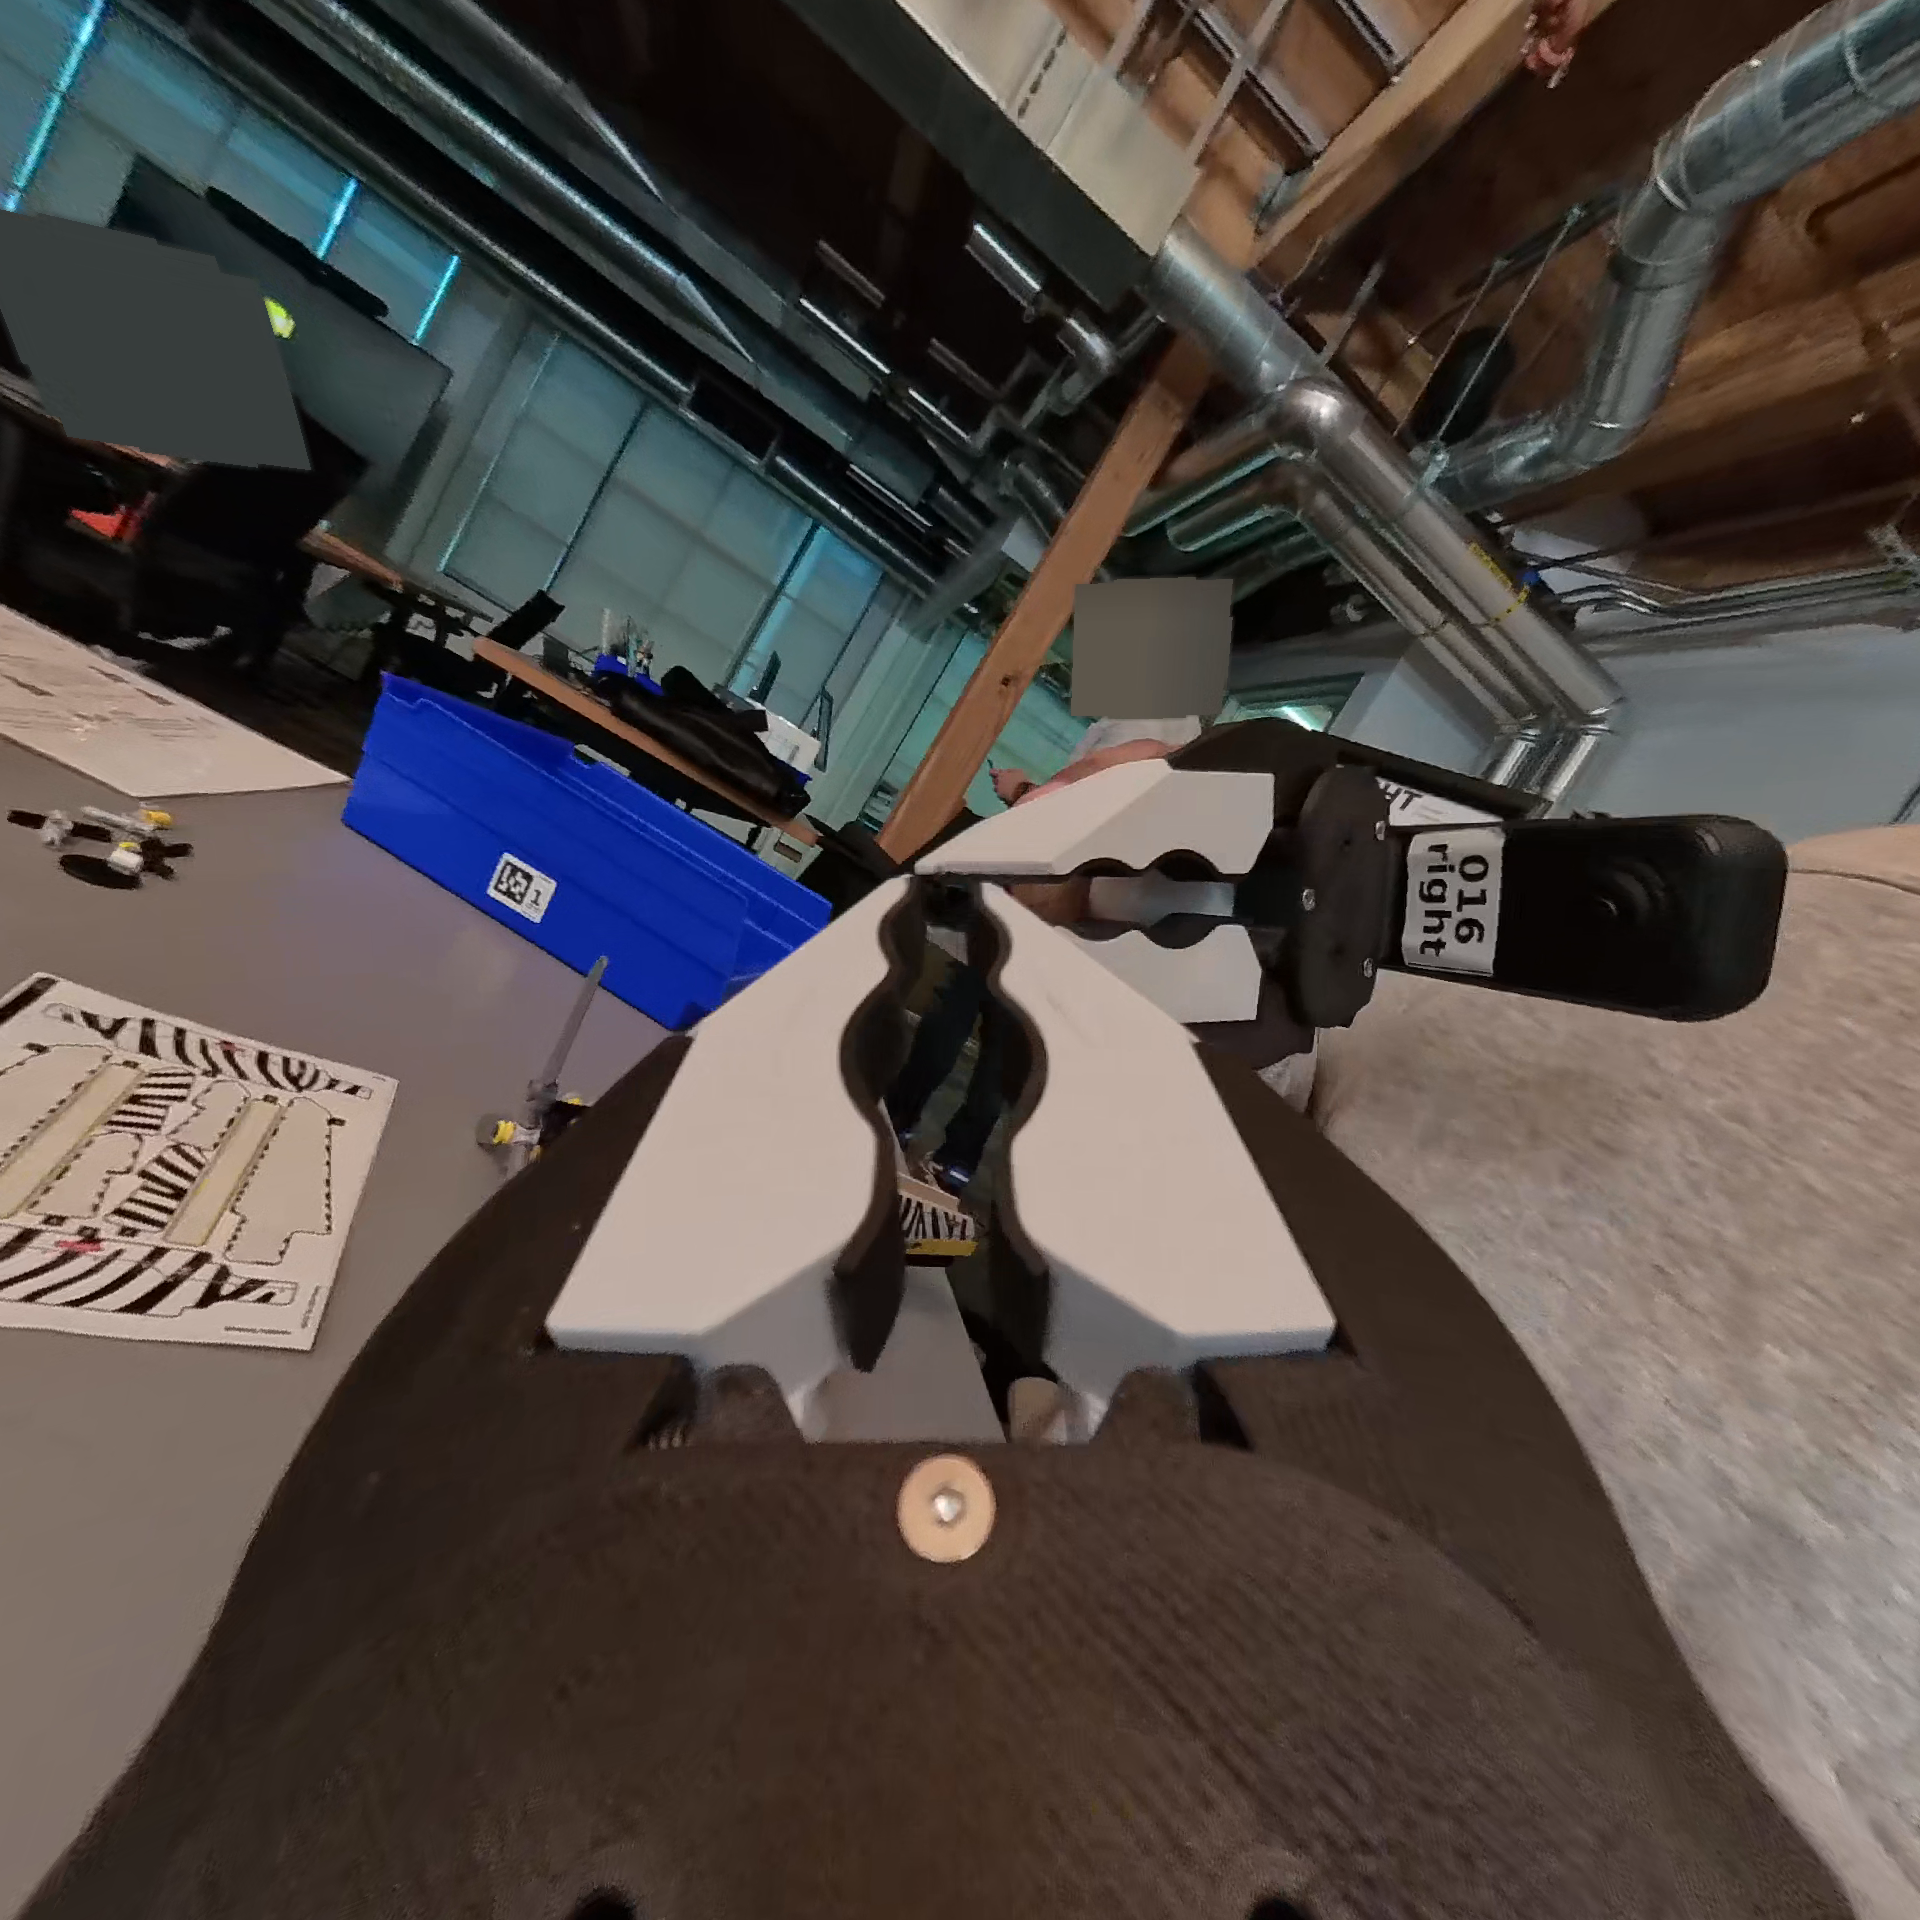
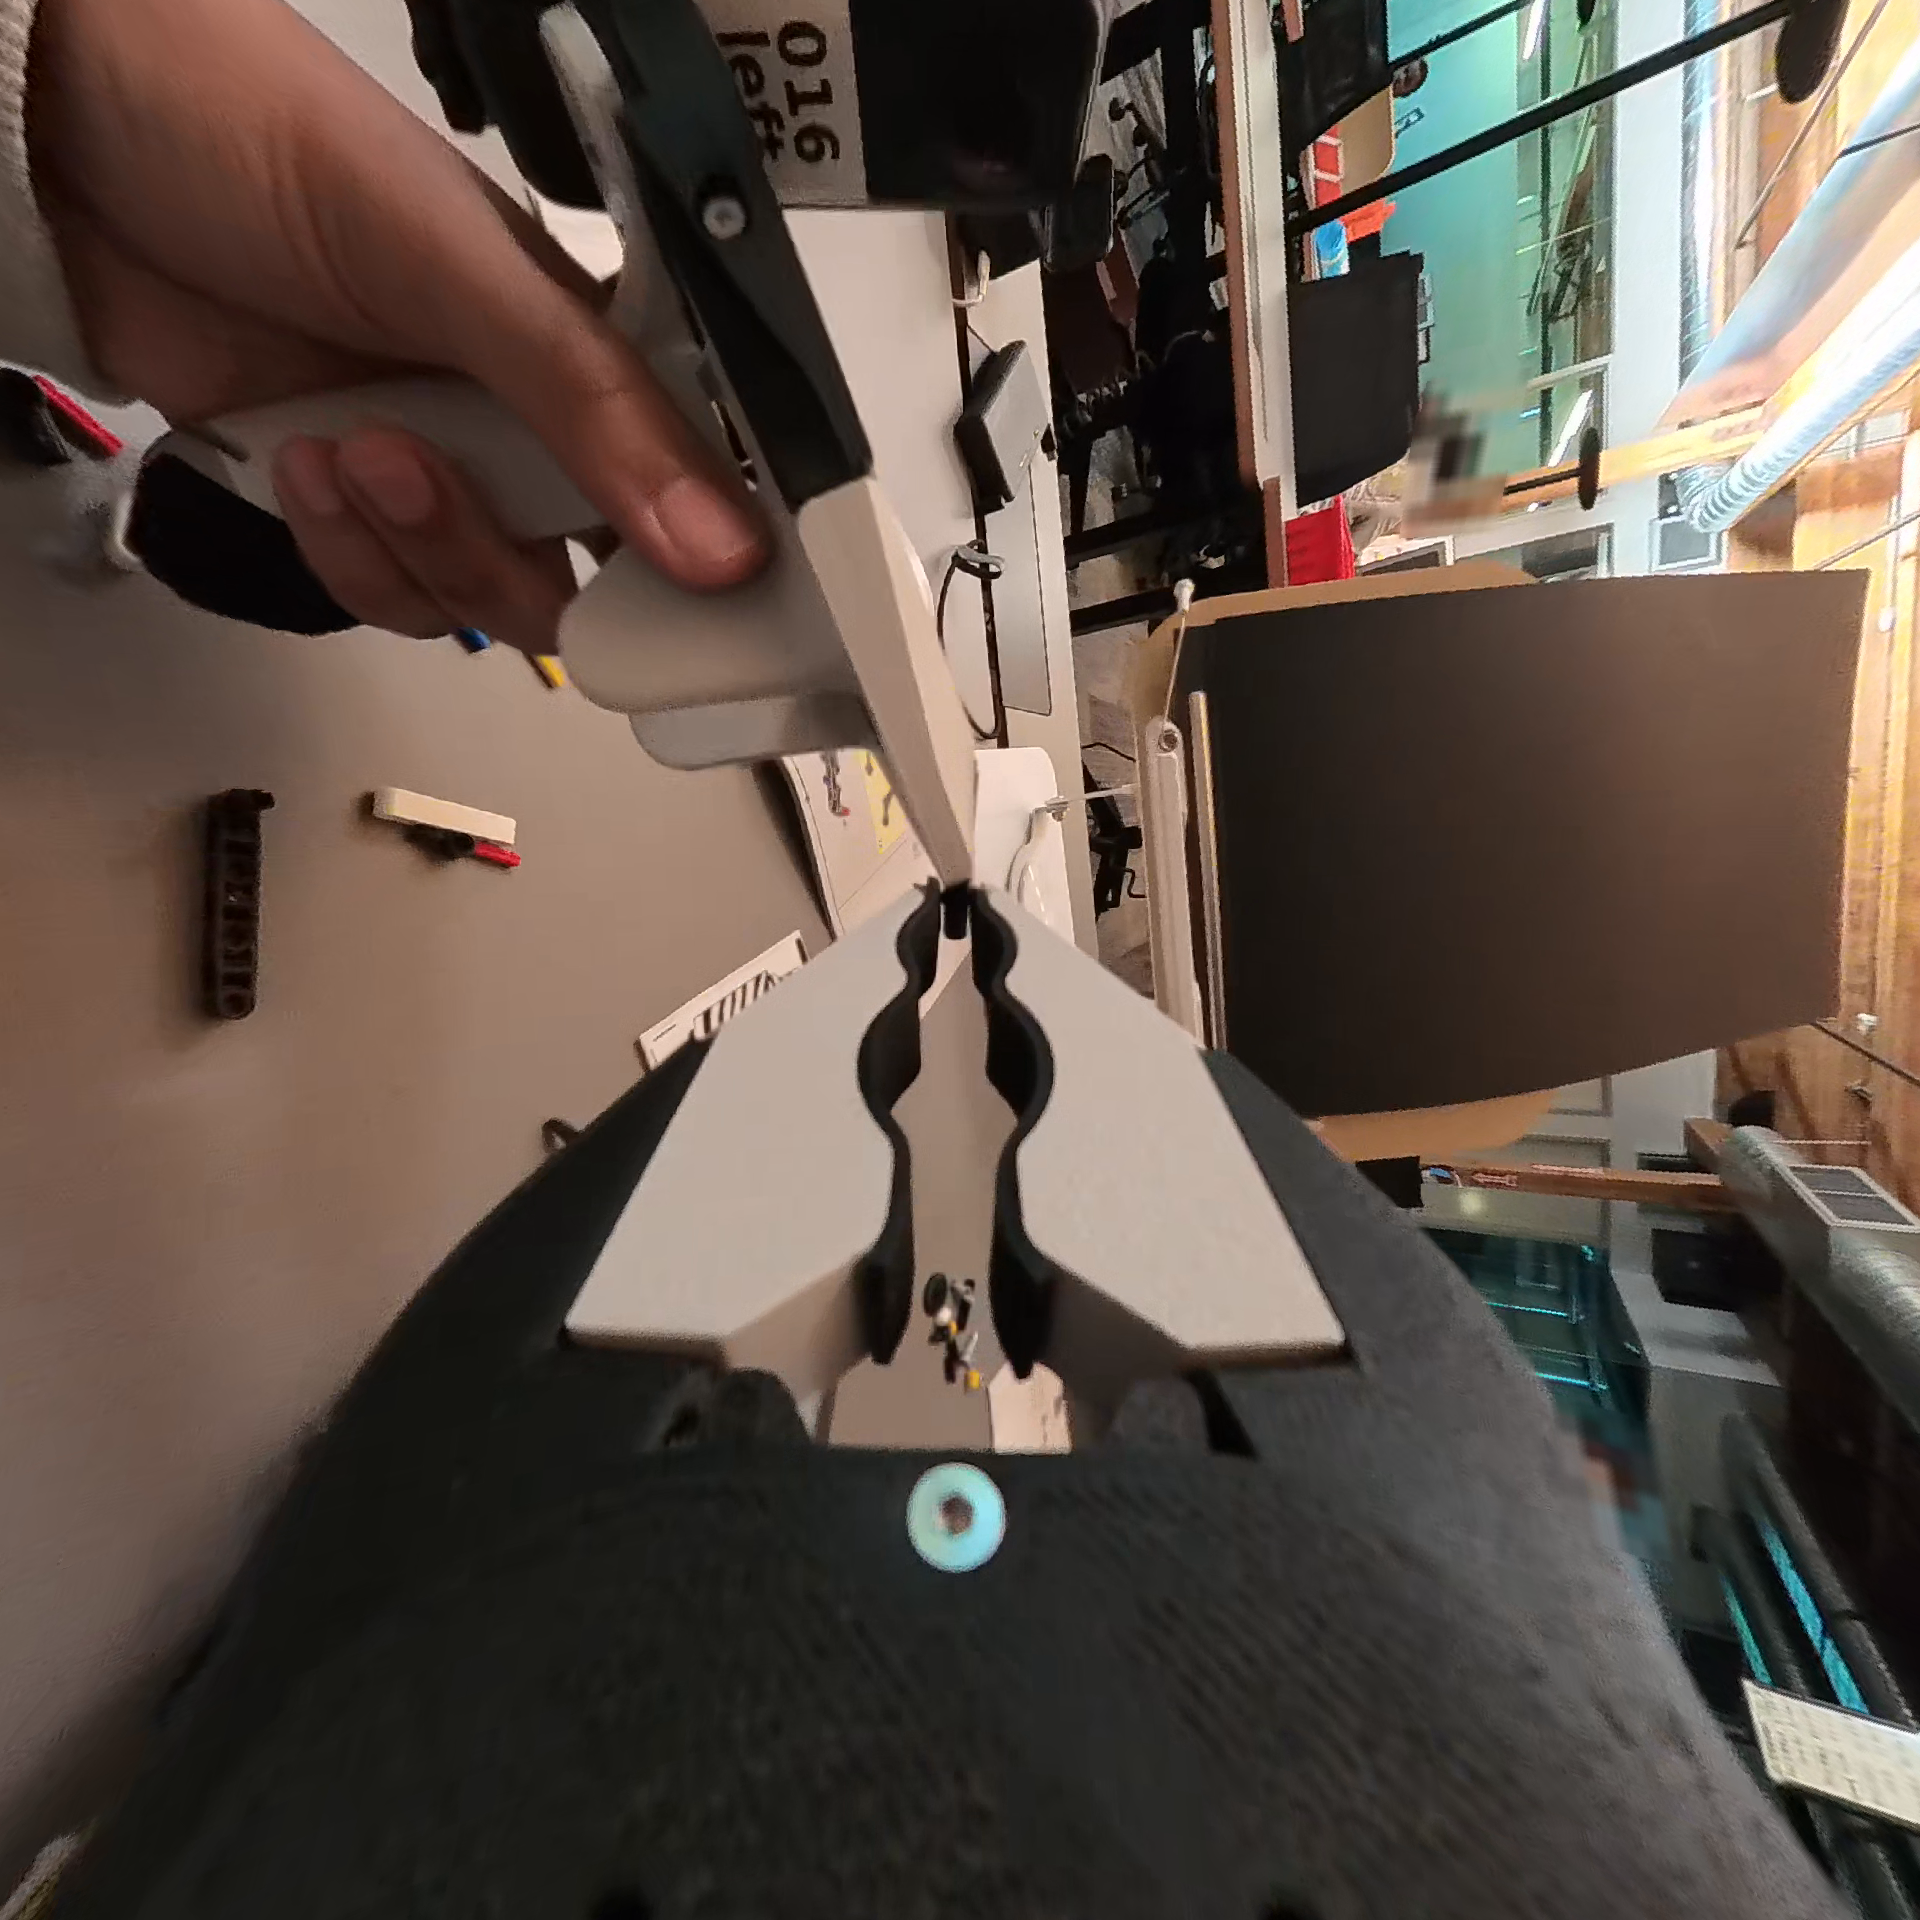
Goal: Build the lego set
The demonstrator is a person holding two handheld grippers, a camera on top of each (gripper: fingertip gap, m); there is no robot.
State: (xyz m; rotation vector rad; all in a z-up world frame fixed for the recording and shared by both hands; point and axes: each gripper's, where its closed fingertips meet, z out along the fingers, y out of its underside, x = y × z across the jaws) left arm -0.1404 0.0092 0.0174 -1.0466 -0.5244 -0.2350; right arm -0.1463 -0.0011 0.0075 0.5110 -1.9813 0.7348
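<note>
In the left wrist view, the left hand-held gripper (image 1: 940,894) is clenching its two white fingers together at the tips on one small black lego piece (image 1: 943,906), and the right hand-held gripper (image 1: 940,871) is coming in from the right to meet it tip to tip, so the piece is sitting raised above the grey desk (image 1: 312,935). One blue bin (image 1: 582,842) is standing behind on the desk, one zebra-striped sheet (image 1: 156,1153) is lying to the left, and two little lego sub-assemblies are waiting there: one black and yellow cluster (image 1: 104,836) far left and one grey axle assembly (image 1: 545,1091) just beside the gripper body. In the right wrist view, the right hand-held gripper (image 2: 956,904) is likewise closing on the same black piece (image 2: 957,918), with the left hand-held gripper's finger (image 2: 894,665) pressing in from above and a person's hand (image 2: 343,312) squeezing its handle. Two loose parts are lying on the desk: one black beam (image 2: 234,902) and one white plate (image 2: 447,821) with red pins. The gripper bodies are blocking much of the desk.
</note>
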